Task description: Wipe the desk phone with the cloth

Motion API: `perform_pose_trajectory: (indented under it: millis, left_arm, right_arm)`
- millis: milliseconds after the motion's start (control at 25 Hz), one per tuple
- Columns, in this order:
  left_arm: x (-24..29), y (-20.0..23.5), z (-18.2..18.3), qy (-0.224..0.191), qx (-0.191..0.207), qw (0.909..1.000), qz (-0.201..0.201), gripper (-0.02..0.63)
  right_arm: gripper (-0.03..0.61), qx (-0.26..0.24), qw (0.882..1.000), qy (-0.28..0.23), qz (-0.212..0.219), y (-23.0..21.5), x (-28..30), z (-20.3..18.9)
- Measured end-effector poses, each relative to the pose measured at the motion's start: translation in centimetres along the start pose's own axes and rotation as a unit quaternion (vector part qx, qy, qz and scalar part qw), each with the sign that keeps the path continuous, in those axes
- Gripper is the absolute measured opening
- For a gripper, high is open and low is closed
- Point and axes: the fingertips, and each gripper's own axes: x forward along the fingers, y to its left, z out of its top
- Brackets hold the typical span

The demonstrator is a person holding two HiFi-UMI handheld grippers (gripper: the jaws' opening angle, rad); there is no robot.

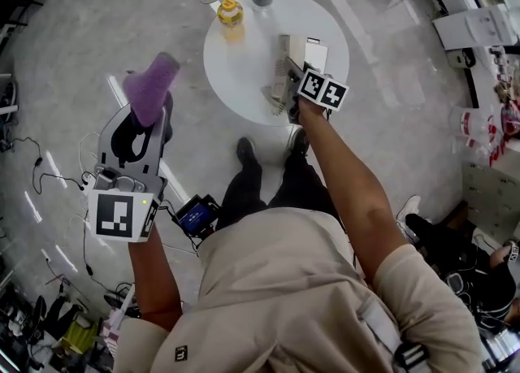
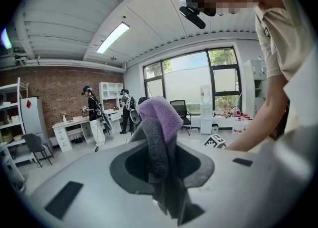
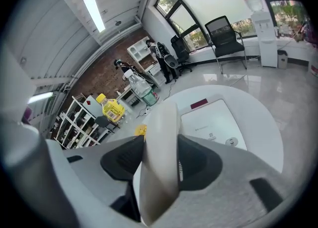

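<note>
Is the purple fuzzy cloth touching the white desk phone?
Apart. Head view: purple fuzzy cloth hangs over the floor, well left of the white desk phone.

Open-plan office or lab. Brick wall (image 2: pixel 54 90) at the back, tall windows (image 2: pixel 198 80), strip light (image 2: pixel 113 37) on a white ceiling. Swivel chair (image 2: pixel 179 109), water cooler (image 2: pixel 205 116), open shelves (image 3: pixel 74 117). Two people (image 2: pixel 92 110) stand by a white workstation (image 2: pixel 69 126). Polished grey floor (image 1: pixel 81 38) with loose cables (image 1: pixel 37 170); round white desk (image 1: pixel 244 62).
</note>
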Motion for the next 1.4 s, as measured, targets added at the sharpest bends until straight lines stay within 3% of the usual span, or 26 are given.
perform_pose_trajectory:
  millis: [560, 1400]
  left_arm:
    - [-2.9, -0.1, -2.1, 0.019, -0.003, 0.9997, 0.012, 0.091]
    - [-4.4, -0.6, -2.2, 0.026, 0.012, 0.9996, 0.009, 0.091]
  right_arm:
    - [0.199, -0.021, 1.000, -0.002, -0.014, -0.1, 2.4, -0.9]
    - [0.206, -0.056, 0.998, -0.003, -0.035, -0.7, 3.7, -1.7]
